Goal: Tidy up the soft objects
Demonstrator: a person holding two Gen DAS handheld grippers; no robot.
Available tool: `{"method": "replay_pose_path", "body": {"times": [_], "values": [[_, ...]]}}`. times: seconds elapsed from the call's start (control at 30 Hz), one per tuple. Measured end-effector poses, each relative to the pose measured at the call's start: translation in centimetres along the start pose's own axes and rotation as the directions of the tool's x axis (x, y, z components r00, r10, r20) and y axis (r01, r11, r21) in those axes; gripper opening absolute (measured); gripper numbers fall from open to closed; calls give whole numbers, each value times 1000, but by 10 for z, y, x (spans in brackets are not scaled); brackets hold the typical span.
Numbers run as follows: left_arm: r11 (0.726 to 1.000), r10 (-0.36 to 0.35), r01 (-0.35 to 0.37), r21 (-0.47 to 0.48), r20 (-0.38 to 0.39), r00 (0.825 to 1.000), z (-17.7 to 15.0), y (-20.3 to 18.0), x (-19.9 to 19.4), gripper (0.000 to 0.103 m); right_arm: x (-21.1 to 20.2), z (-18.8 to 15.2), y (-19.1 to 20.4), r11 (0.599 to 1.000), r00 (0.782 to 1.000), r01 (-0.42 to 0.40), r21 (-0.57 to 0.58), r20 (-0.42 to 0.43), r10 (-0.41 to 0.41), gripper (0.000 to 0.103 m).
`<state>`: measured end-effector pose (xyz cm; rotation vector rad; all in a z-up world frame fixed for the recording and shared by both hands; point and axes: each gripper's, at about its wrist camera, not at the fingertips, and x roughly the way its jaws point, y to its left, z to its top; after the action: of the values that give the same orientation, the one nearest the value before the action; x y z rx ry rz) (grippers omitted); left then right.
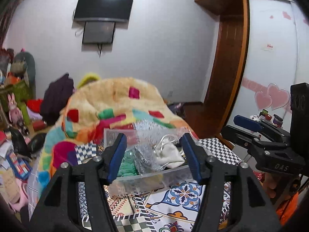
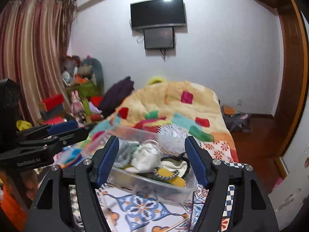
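Note:
A clear plastic bin (image 1: 146, 181) (image 2: 154, 187) sits on the patterned bedsheet, filled with soft items: a white cloth piece (image 1: 170, 154) (image 2: 146, 156), green knit fabric (image 1: 127, 166), a silvery spiky ball (image 2: 172, 135) and a yellow item with a beaded rim (image 2: 166, 173). My left gripper (image 1: 154, 154) is open, its blue pads on either side of the bin's near rim, holding nothing. My right gripper (image 2: 152, 160) is open and empty over the bin. Each gripper shows in the other's view: the right one at the right edge (image 1: 251, 125), the left one at the left edge (image 2: 61, 127).
A bunched multicoloured blanket (image 1: 119, 104) (image 2: 173, 104) lies behind the bin. Clutter and plush toys (image 1: 15, 104) crowd the left of the bed. A wooden wardrobe (image 1: 227, 61) and a door (image 2: 289, 58) stand right. A TV (image 2: 158, 13) hangs on the far wall.

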<state>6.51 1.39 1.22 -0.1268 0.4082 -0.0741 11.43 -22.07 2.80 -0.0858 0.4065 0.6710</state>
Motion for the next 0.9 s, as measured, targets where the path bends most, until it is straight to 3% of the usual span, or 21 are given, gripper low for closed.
{"method": "replay_pose_path", "body": {"times": [0.47, 0.9], "values": [[999, 29, -32, 38, 83, 996, -4, -19, -29, 95, -20, -8, 1, 1000, 998, -2, 16, 66, 1, 86], [997, 56, -60, 52, 79, 995, -11, -20, -25, 100, -21, -15, -2, 1000, 998, 5, 27, 70, -7, 94]]}}
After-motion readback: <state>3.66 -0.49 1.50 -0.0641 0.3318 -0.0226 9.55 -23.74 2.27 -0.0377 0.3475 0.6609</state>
